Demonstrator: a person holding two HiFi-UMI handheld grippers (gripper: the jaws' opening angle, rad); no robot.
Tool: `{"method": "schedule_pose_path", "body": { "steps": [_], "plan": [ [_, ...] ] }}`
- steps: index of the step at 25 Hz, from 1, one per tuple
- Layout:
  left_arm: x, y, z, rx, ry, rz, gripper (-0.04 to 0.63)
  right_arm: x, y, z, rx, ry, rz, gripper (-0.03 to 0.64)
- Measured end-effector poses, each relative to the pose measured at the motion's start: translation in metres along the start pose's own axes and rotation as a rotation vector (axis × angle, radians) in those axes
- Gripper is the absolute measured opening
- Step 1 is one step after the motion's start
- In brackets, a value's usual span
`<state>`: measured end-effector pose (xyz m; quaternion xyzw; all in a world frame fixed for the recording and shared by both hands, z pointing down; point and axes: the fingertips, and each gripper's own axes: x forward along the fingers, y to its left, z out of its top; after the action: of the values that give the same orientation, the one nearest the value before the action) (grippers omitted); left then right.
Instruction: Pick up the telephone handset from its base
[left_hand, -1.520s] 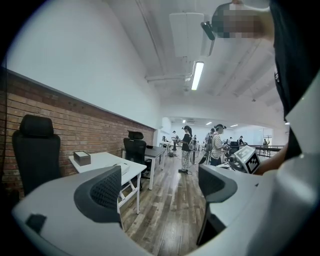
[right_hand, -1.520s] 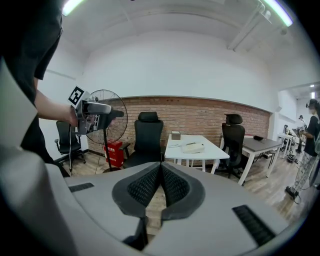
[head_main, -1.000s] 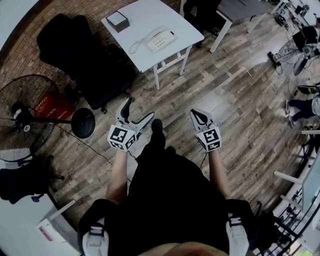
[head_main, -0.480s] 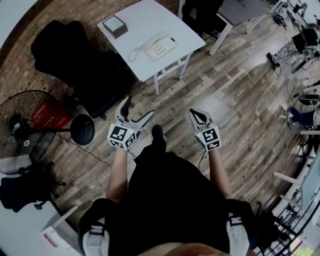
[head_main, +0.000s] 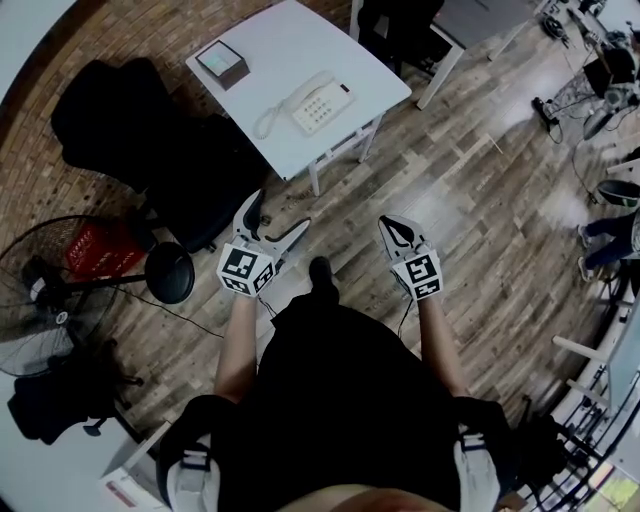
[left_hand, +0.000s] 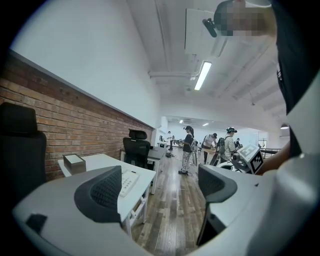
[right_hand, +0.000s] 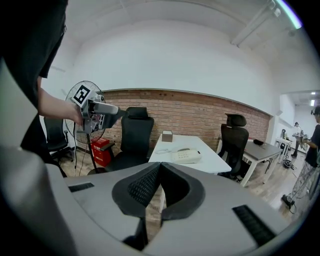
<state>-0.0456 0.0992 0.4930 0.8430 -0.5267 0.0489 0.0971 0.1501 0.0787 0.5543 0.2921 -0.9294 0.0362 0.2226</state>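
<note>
So the telephone handset (head_main: 305, 92) is sitting on its base (head_main: 328, 106), close to the near edge of the white table (head_main: 300, 35), with the curly cord trailing off toward the middle. There's a small box (head_main: 223, 65) over at the table's far left corner. Both grippers are held out over the wood floor (head_main: 480, 200), well short of the table and not touching anything. The left gripper (head_main: 280, 212) has its jaws spread wide with nothing between them, just floor behind. The right gripper (head_main: 388, 226) has its jaws pressed together, empty. A black office chair (head_main: 150, 120) stands beside the table's left edge.
</note>
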Motion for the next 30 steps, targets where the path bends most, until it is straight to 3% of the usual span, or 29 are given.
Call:
{"method": "schedule_pose_path", "body": {
  "steps": [12, 30],
  "plan": [
    [0.026, 0.063, 0.004, -0.003, 0.012, -0.037, 0.468, 0.056, -0.012, 0.024, 0.004, -0.005, -0.036, -0.002],
    [0.051, 0.088, 0.003, 0.004, 0.048, -0.09, 0.469, 0.076, -0.027, 0.01, 0.052, 0.027, -0.089, -0.002]
  ]
}}
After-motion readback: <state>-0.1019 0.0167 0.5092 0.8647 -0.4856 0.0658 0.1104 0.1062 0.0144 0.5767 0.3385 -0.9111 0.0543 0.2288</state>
